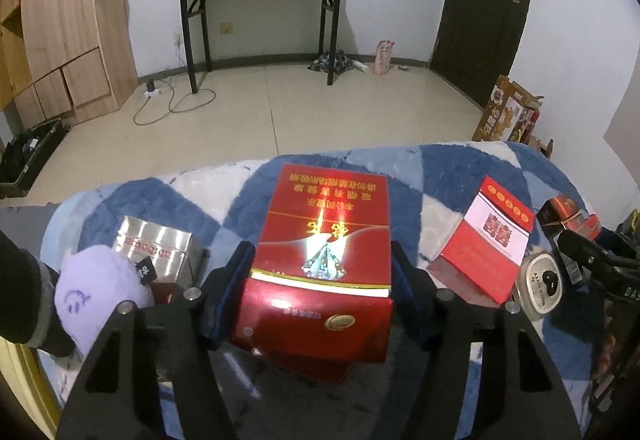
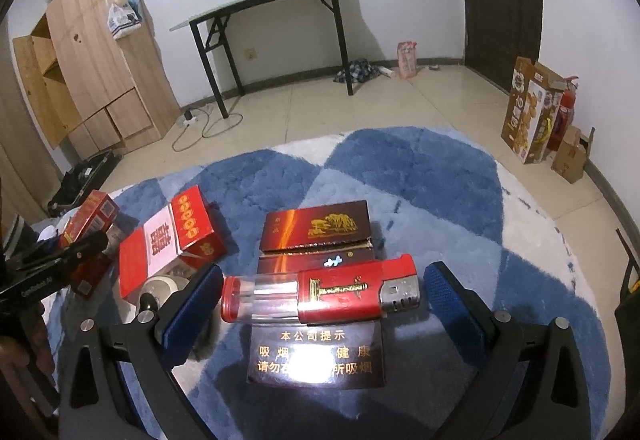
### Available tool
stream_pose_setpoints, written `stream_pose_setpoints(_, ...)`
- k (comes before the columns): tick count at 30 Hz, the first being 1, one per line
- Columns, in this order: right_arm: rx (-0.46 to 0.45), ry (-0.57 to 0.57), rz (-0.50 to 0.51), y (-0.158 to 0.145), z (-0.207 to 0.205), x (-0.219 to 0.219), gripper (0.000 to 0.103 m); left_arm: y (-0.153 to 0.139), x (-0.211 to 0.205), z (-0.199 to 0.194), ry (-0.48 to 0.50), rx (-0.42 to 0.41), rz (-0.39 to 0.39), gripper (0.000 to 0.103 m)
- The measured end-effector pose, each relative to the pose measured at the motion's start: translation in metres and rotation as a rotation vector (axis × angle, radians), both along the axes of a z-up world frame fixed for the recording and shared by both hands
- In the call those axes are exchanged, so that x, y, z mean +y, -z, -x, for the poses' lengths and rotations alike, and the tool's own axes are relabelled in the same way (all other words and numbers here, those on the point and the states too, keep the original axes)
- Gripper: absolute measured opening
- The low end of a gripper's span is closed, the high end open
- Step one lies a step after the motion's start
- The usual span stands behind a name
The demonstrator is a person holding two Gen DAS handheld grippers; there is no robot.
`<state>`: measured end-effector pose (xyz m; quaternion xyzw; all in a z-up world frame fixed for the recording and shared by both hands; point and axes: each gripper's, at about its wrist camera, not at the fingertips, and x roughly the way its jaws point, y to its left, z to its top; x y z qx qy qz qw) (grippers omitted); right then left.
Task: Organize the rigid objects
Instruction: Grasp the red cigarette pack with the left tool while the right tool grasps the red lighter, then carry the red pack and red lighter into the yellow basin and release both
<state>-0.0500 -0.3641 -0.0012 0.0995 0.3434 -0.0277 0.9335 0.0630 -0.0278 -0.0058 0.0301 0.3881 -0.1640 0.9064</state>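
The left gripper (image 1: 322, 280) grips a red box (image 1: 324, 236) between its jaws above the blue-and-white rug (image 1: 440, 168). The right gripper (image 2: 322, 298) stands wide around a lighter (image 2: 320, 294) lying on a dark box (image 2: 316, 356).

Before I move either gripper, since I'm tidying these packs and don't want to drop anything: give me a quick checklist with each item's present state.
1. Left gripper closed on the red pack, pads against both sides: ok.
2. Red pack held level, not slipping: cannot tell.
3. Right gripper open, with a gap at each end of the lighter: ok.
4. Lighter lying steady across the dark brown pack: ok.
5. Red and white pack out of the left gripper's way: ok, it stands apart to the right.
6. Silver pack free: not ok, a purple plush leans on it.
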Motion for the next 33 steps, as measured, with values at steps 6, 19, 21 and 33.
stream_pose_setpoints(6, 0.000, -0.014, 0.011, 0.002, -0.001, 0.002, 0.085, -0.003, 0.003, 0.001, 0.005, -0.003, 0.008, 0.060)
stream_pose_setpoints(19, -0.012, -0.020, 0.035, 0.000, 0.001, 0.003, 0.082, -0.012, 0.008, 0.005, 0.005, -0.013, 0.019, 0.059)
stream_pose_setpoints(21, -0.015, -0.020, 0.039, -0.001, 0.003, 0.004, 0.082, -0.016, 0.011, 0.006, 0.002, -0.024, 0.031, 0.059)
stream_pose_setpoints(33, -0.143, -0.092, -0.019, -0.040, 0.033, 0.014, 0.082, -0.095, 0.107, 0.090, -0.224, -0.186, 0.023, 0.059)
